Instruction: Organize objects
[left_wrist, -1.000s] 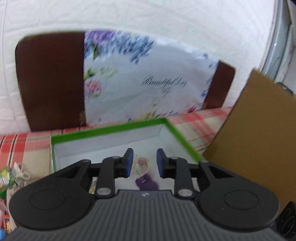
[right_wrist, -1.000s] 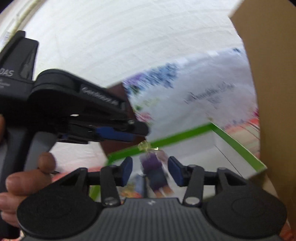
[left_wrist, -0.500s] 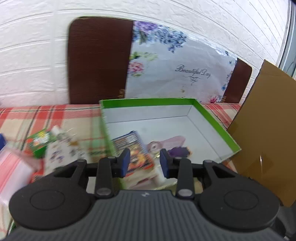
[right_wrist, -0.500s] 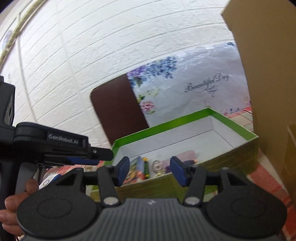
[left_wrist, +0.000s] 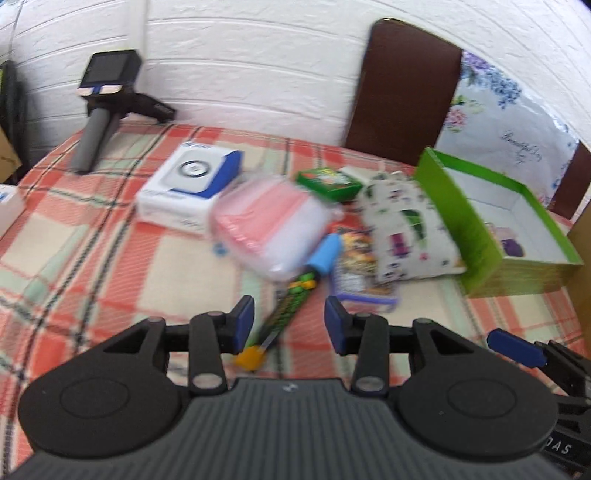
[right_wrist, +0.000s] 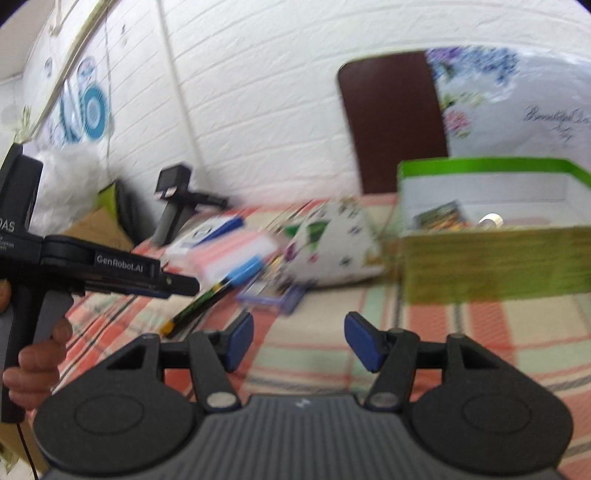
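My left gripper (left_wrist: 289, 322) is open over the green pen (left_wrist: 286, 308), which sits tight by the pink bag (left_wrist: 273, 225), so I might bump that. Only this view shows the white box (left_wrist: 190, 186).

My right gripper (right_wrist: 298, 344) is open and empty. It sees into the green box (right_wrist: 491, 258) sideways.

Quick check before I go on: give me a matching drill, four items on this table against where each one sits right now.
Items:
1. green pen
2. purple toy
3. white-and-blue box
4. floral pouch

Places:
A. against the green box's outer left wall
B. inside the green box
C. lying between the left gripper's open jaws
D. far side of the pink bag, toward the wall

Pairs: 1-C, 2-B, 3-D, 4-A
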